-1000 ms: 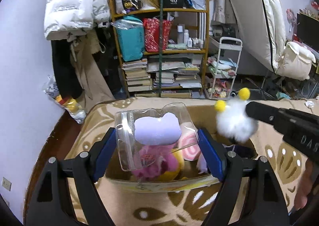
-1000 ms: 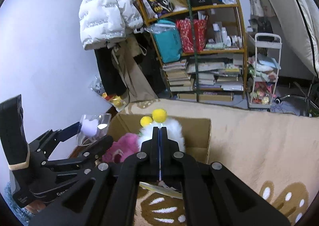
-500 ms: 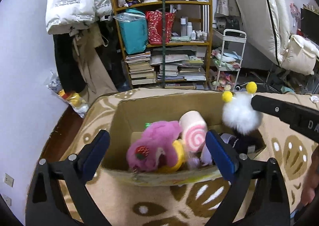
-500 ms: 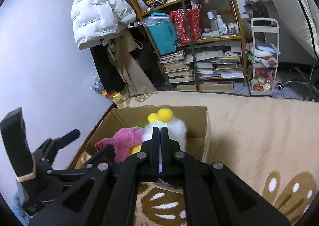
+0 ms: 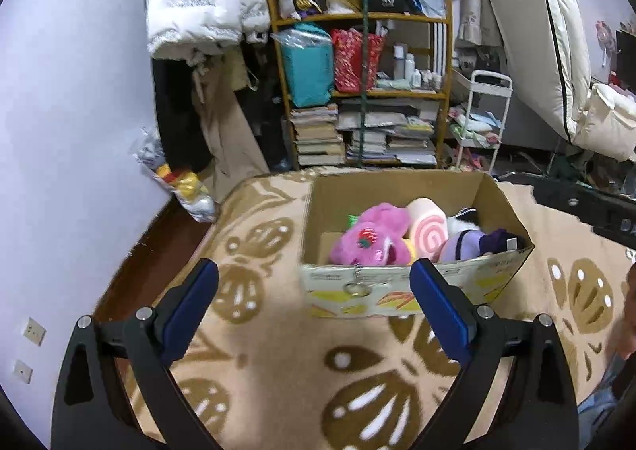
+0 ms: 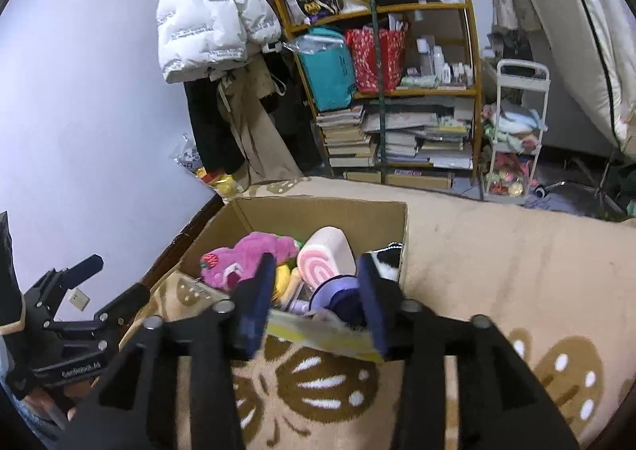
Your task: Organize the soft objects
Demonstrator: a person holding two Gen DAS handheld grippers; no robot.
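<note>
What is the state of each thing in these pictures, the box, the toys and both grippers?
Brown cardboard box: open at the top, standing on the patterned rug.
Pink plush toy with a strawberry: lying inside the box.
Pink swirl roll cushion: inside, leaning beside the pink plush.
Purple plush toy: inside, at the front wall.
Left gripper: fingers open, holding nothing.
Right gripper: fingers open, holding nothing, over the front rim.

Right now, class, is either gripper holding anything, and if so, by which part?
Nothing is held. The left gripper and right gripper both stand open and empty in front of the cardboard box, where the soft toys lie.
</note>
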